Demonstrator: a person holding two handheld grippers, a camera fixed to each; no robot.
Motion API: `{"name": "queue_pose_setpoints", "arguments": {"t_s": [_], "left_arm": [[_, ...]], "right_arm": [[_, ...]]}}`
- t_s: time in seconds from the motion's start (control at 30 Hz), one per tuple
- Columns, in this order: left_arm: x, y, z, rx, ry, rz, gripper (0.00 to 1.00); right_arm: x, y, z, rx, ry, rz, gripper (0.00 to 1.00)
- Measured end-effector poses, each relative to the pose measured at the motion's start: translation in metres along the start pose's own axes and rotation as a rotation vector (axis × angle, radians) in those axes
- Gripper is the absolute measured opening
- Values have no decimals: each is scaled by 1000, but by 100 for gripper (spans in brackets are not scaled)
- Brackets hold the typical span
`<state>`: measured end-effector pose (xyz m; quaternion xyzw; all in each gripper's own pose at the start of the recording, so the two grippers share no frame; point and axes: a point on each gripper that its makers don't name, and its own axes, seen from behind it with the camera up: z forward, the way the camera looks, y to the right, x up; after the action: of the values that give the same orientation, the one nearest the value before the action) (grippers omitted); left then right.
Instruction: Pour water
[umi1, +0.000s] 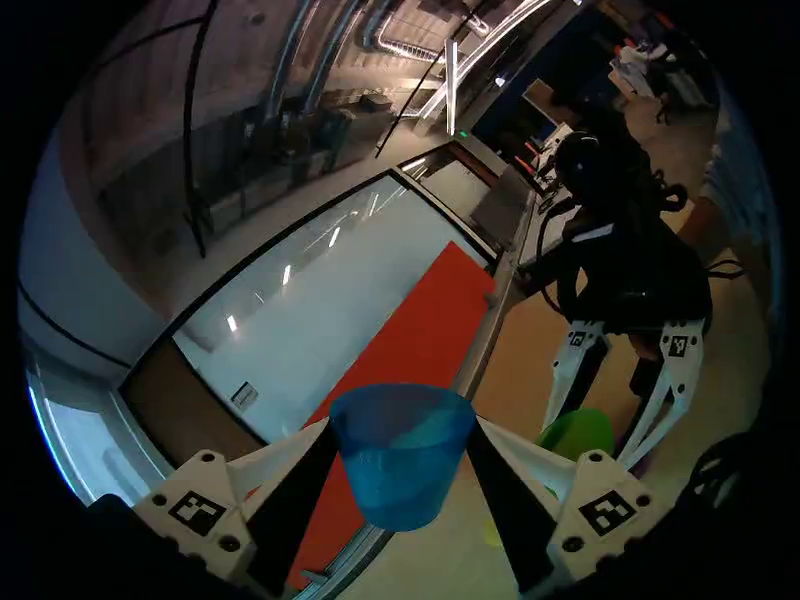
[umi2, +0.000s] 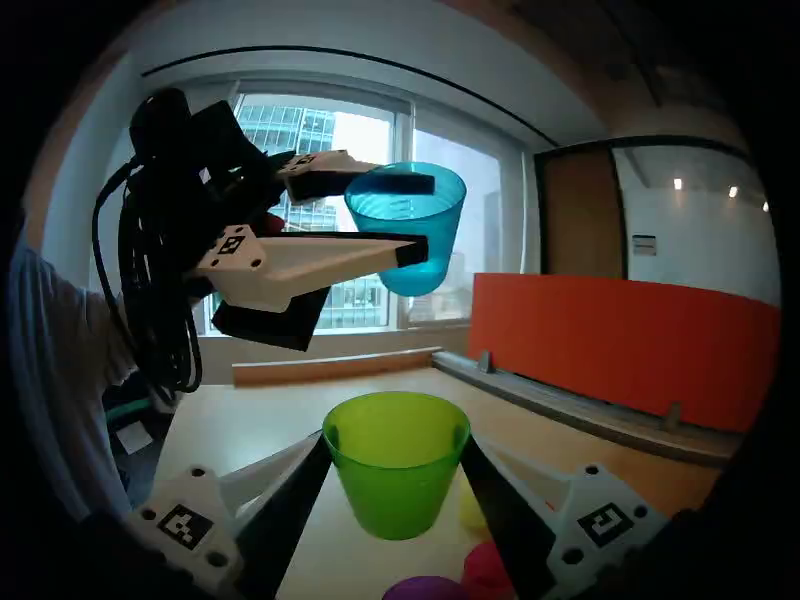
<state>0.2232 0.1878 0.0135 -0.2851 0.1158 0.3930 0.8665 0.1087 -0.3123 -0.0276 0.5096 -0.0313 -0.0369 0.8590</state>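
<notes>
- The blue cup sits clamped between both fingers of the left gripper. In the right gripper view it is up in the air, higher than the green cup.
- The right gripper grips the green cup from both sides, upright over the wooden table.
- Small pink, purple and yellow things lie just below the green cup.
- An orange panel stands along the table's far edge, and a window is behind.
</notes>
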Motion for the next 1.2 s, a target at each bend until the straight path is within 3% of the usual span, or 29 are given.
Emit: {"name": "queue_pose_setpoints", "arguments": {"t_s": [0.4,1.2], "left_arm": [[-1,-5,6,13,-4,88,86],[5,-11,10,37,-5,180,86]], "right_arm": [[1,-1,0,5,2,2,91],[2,0,-1,8,7,1,91]]}}
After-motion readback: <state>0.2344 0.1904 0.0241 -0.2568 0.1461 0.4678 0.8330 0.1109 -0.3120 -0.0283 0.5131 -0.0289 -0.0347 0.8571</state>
